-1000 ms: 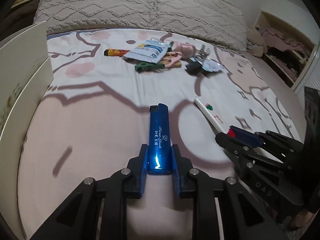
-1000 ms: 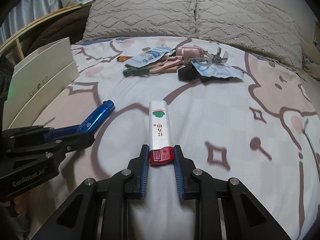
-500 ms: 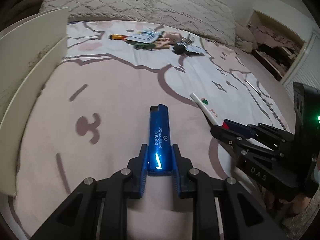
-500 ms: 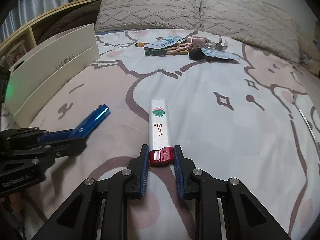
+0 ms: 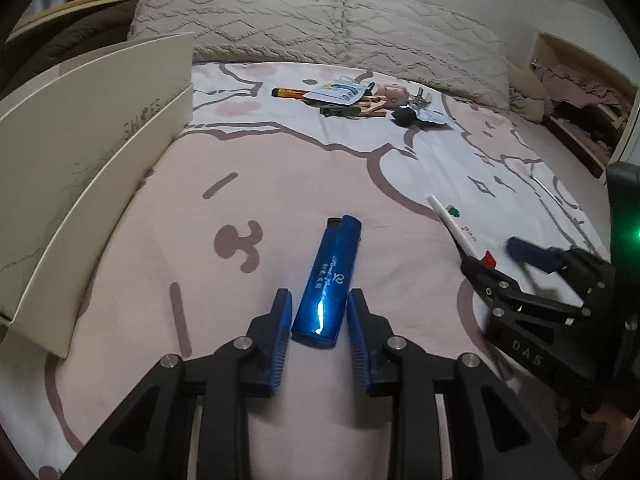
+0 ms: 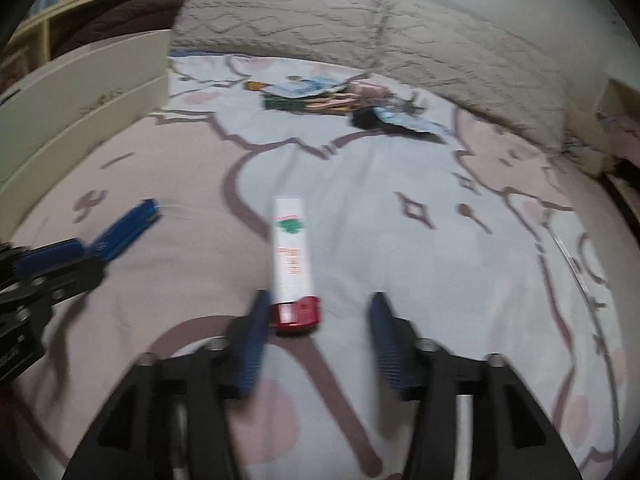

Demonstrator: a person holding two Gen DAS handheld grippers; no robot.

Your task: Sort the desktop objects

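Observation:
A blue lighter [image 5: 330, 280] lies on the pink bedsheet between the fingers of my left gripper [image 5: 319, 322], which is open, with small gaps on both sides. It also shows in the right wrist view [image 6: 124, 232]. A white lighter with a red cap [image 6: 292, 256] lies on the sheet by the left finger of my right gripper [image 6: 316, 332], which is open wide. In the left wrist view the white lighter [image 5: 456, 228] lies at the tip of the right gripper [image 5: 504, 260].
A white shoe box lid [image 5: 80, 168] stands along the left. A pile of small items [image 5: 360, 100] lies far back near the grey pillows [image 5: 320, 20]. A shelf with clothes [image 5: 580, 92] is at the right.
Both grippers have opened and let go of their lighters, which now rest on the sheet. The blue lighter has tilted slightly. The right wrist view is blurred from motion.

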